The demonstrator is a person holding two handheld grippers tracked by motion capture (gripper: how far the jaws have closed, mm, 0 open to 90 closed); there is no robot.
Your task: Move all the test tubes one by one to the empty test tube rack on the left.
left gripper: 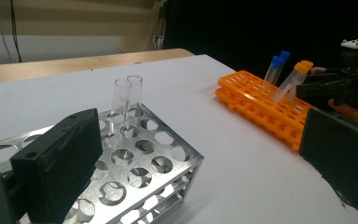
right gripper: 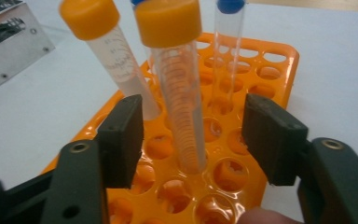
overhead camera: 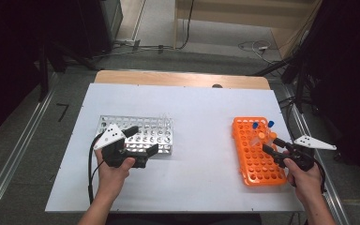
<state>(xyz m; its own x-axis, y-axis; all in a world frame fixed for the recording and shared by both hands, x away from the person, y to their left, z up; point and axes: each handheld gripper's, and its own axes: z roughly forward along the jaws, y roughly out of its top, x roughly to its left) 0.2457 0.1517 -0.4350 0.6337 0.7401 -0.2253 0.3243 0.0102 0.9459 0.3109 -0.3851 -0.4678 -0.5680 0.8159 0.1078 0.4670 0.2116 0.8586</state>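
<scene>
White table sheet (overhead camera: 197, 140), 2 racks, 2 grippers at work.
Right gripper (right gripper: 193, 135): jaws wide apart, straddling a clear plastic tube with an orange screw cap (right gripper: 177, 84) that stands in the orange plastic tube rack (right gripper: 279, 60); neither pad touches it. A 2nd orange-capped tube (right gripper: 107, 51) leans just beside. Left gripper (overhead camera: 140, 140): jaws wide apart, holding nothing, over the perforated aluminium rack (overhead camera: 161, 136), which carries 2 clear uncapped glass tubes (left gripper: 127, 95).
</scene>
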